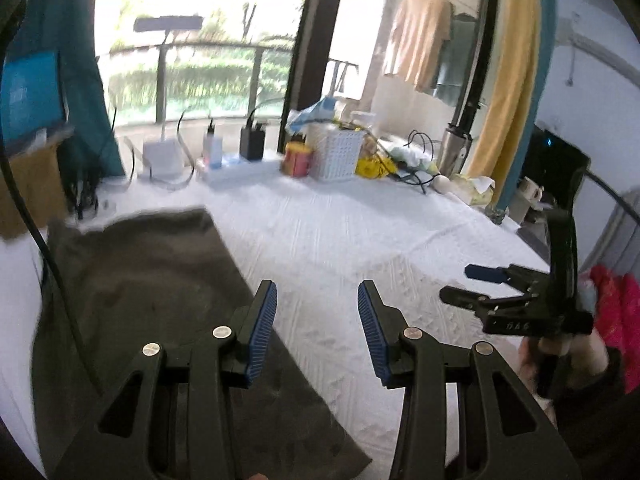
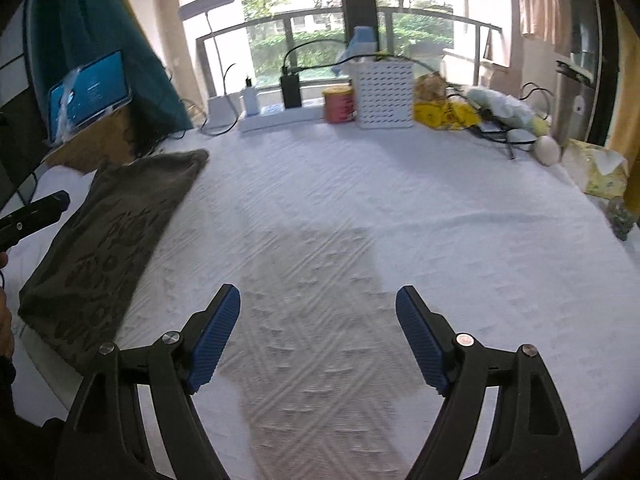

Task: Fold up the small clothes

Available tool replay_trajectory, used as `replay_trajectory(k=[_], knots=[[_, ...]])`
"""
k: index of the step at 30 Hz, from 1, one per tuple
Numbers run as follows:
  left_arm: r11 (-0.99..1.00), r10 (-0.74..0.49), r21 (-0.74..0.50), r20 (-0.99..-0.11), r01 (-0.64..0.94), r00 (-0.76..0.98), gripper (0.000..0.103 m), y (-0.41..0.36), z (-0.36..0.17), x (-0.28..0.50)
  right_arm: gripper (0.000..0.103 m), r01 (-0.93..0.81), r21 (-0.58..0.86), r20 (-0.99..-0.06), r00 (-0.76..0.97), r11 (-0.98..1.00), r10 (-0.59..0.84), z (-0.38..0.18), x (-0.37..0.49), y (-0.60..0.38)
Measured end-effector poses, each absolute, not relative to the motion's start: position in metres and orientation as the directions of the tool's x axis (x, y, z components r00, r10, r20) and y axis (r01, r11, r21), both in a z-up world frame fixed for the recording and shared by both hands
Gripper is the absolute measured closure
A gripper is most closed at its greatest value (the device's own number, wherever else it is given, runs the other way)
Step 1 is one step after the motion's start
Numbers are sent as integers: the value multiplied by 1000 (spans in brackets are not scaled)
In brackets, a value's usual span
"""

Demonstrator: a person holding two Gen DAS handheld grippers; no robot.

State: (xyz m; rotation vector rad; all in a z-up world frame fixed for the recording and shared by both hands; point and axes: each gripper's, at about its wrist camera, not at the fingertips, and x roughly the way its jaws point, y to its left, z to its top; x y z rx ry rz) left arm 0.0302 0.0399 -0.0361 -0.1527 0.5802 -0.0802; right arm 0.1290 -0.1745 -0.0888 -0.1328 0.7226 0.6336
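Note:
A dark grey-brown patterned cloth [image 1: 140, 300] lies folded flat on the white textured bedspread [image 1: 340, 232], at the left in both views [image 2: 108, 240]. My left gripper [image 1: 318, 312] hovers open over the cloth's right edge, and nothing sits between its blue pads. My right gripper [image 2: 318, 300] stands wide open above bare bedspread, also with nothing in it. In the left wrist view the right gripper [image 1: 468, 283] appears at the right, held by a hand. At the left edge of the right wrist view shows one of the left gripper's fingers [image 2: 36, 210].
A pile of pink-red clothes [image 1: 616, 304] lies at the far right. Along the far edge stand a white basket [image 2: 384, 96], a red can [image 2: 339, 105], a desk lamp base [image 2: 218, 112], a black charger [image 2: 291, 90] and cables. A laptop [image 2: 90, 88] sits at the far left, a tissue pack [image 2: 600, 172] at the right.

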Motion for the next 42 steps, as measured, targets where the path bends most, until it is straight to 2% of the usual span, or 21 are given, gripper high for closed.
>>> replay_trajectory(k=[5, 6, 7, 9, 12, 14, 21, 25, 28, 34, 42], knots=[[990, -128, -121, -475, 79, 871, 58, 25, -19, 25, 23, -554, 74, -623, 624, 829, 472, -71, 130, -188], [990, -127, -117, -461, 82, 878, 55, 24, -15, 24, 23, -549, 69, -618, 632, 833, 468, -68, 130, -191], [990, -124, -112, -452, 82, 883, 42, 22, -13, 24, 23, -544, 65, -610, 642, 836, 465, -63, 130, -194], [990, -126, -109, -428, 87, 895, 28, 20, -6, 22, 23, -542, 62, -596, 653, 838, 467, -55, 129, -199], [983, -159, -153, -402, 105, 902, 27, 22, 6, 18, 18, -529, 52, -566, 683, 847, 461, -43, 126, -205], [984, -150, -144, -373, 102, 916, 27, 22, 16, 14, 0, -519, 55, -538, 704, 853, 463, -33, 124, -210], [986, -135, -139, -329, 94, 935, 27, 20, 42, 7, 0, -494, 30, -461, 764, 869, 451, -2, 118, -217], [989, -112, -126, -270, 80, 956, 26, 18, 59, -6, 0, -492, -2, -417, 792, 871, 446, 16, 110, -218], [994, -75, -97, -248, 52, 966, 26, 17, 69, -11, 1, -493, -12, -380, 807, 870, 452, 29, 103, -218], [996, 91, 18, -201, -90, 975, 26, 12, 84, -21, 0, -498, -33, -303, 831, 867, 466, 54, 86, -219], [987, 157, 13, -148, -157, 976, 27, 25, 97, -34, 0, -501, -54, -209, 852, 864, 480, 82, 58, -217]])
